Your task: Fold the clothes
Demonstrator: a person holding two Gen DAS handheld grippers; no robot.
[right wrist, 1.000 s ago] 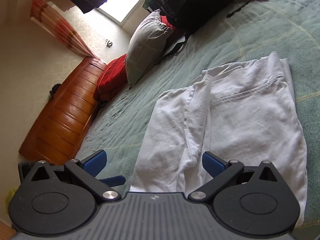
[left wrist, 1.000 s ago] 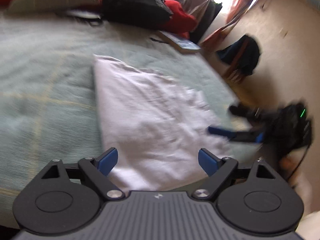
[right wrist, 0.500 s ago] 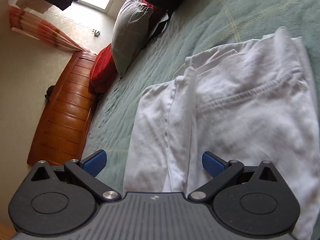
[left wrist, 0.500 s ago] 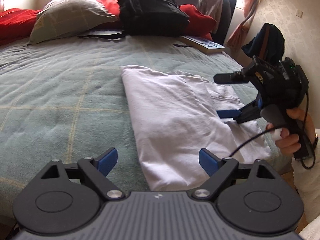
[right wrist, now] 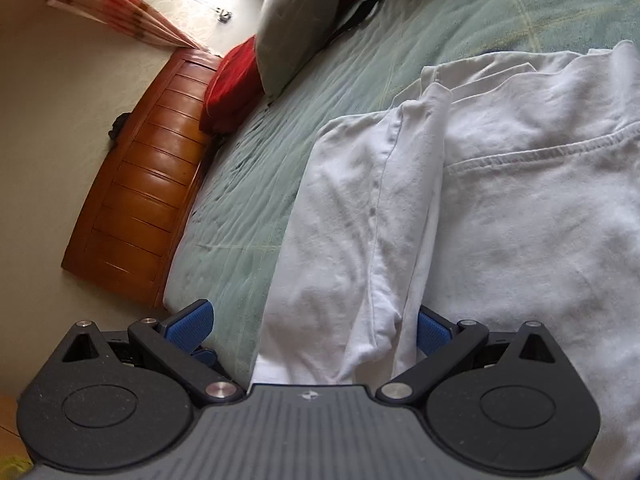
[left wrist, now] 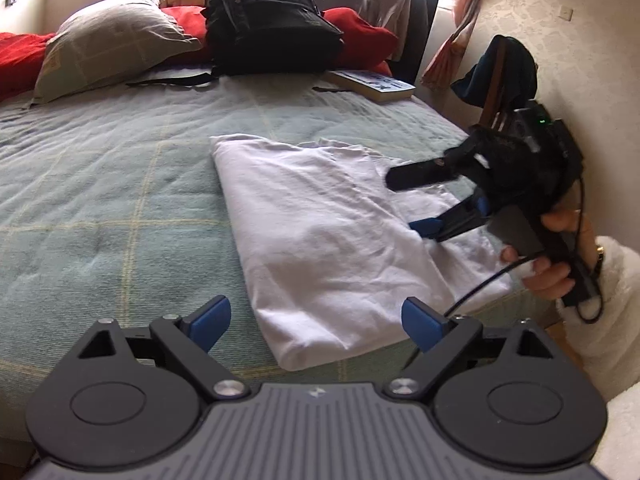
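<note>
- My right gripper (right wrist: 310, 326) has pushed in low over the bedspread (left wrist: 120, 184) since a second ago; the white garment (left wrist: 320, 236) now fills most of its view, so I judge a pinch for the next fold is close.
- My left gripper (left wrist: 316, 320) has swung from a blurred sweep to a steady look up the bed, at the near end of the garment.
- Both grippers are spread wide and hold nothing.
- The garment lies flat on the bedspread, already doubled lengthwise, well short of the backpack (left wrist: 268, 20) and book (left wrist: 372, 82).
- In the right view, a raised ridge of cloth runs between my fingertips, and the right pad (right wrist: 430, 328) sits against it.
- In the left view, the garment's near hem lies just ahead of my fingertips, nearer the right one.
</note>
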